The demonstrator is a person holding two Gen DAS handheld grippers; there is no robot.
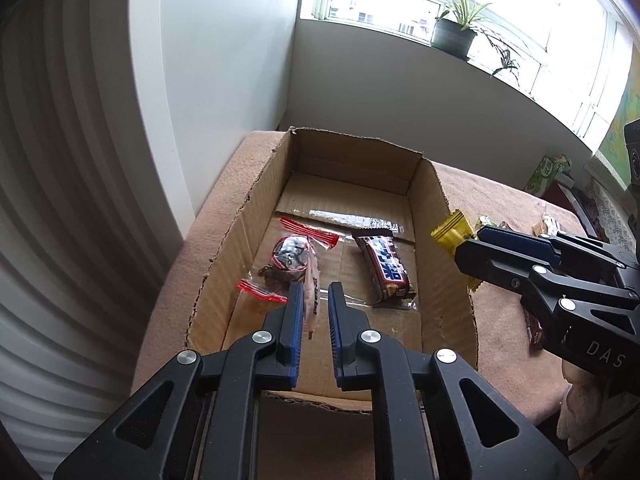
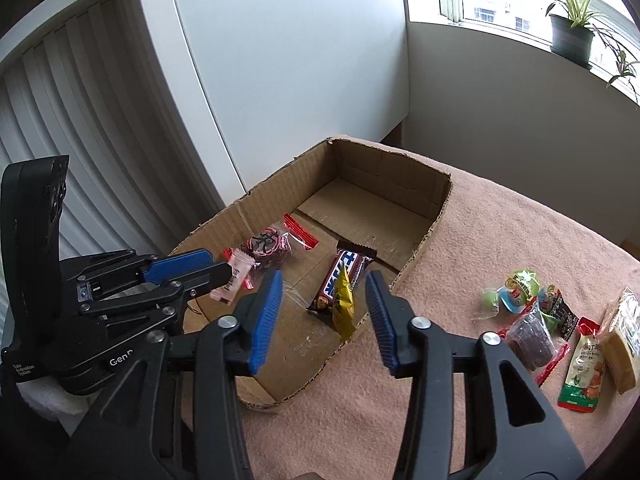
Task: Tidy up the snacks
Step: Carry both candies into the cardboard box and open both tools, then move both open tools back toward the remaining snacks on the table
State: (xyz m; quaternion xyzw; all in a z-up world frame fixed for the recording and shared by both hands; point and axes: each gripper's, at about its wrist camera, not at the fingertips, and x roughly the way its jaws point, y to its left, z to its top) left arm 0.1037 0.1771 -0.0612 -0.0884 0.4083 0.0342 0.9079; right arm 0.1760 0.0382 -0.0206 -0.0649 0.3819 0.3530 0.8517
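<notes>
An open cardboard box (image 1: 436, 240) (image 2: 416, 264) lies on a pink cloth. Inside rest a brown chocolate bar (image 1: 384, 264) (image 2: 348, 266) and a round dark candy with red wrapper ends (image 1: 290, 256) (image 2: 266, 244). My left gripper (image 1: 316, 288) (image 2: 224, 276) hangs over the box's near end, jaws slightly apart. A pink packet (image 1: 311, 304) (image 2: 234, 280) sits loosely between them, against one pad only. My right gripper (image 2: 324, 276) (image 1: 468, 244) stands open above the box's right wall. A yellow packet (image 2: 343, 300) (image 1: 454, 232) hangs free between its wide jaws, touching neither pad.
On the pink cloth (image 2: 460, 240) right of the box lie several loose snacks: green jelly cups (image 2: 516, 288), a dark packet (image 2: 532, 340), a green-and-white pouch (image 2: 582, 368), a beige cake (image 2: 624, 344). A white wall stands behind; a potted plant (image 1: 456, 28) sits on the sill.
</notes>
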